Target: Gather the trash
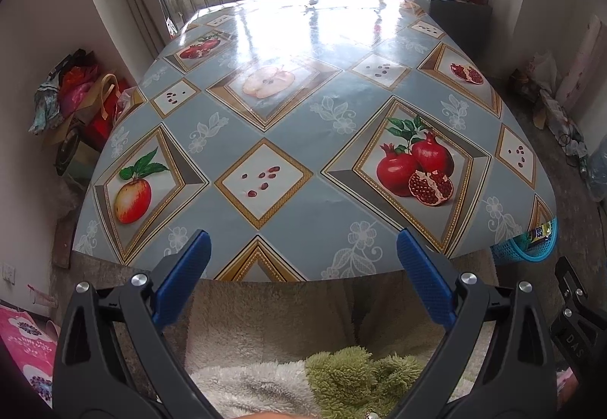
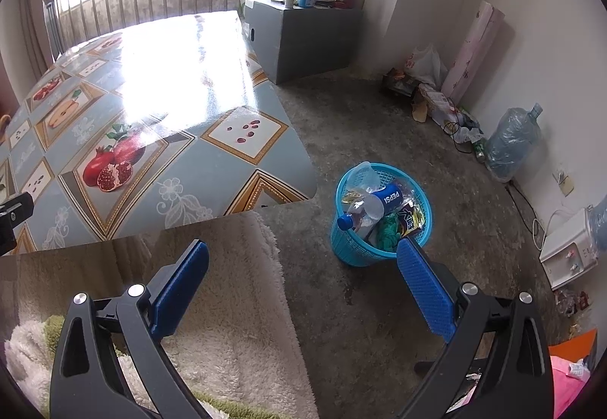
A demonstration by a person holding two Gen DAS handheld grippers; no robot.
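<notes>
My right gripper (image 2: 303, 290), spread and empty, sits nearer the basket (image 2: 343, 237) at frame centre; Pepsi bottle (image 2: 373, 204) slants lower-left to upper-right.

My left gripper (image 1: 303, 282) is spread too.

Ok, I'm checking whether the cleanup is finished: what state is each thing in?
Left gripper: open, holding nothing.
Right gripper: open, holding nothing.
Blue basket: upright on the floor beside the table, filled with trash.
Pepsi bottle: capped, lying in the basket.
Table: no trash visible.

"PEPSI" reads on the blue-labelled bottle (image 2: 373, 206) lying in the basket (image 2: 343, 240).
</notes>
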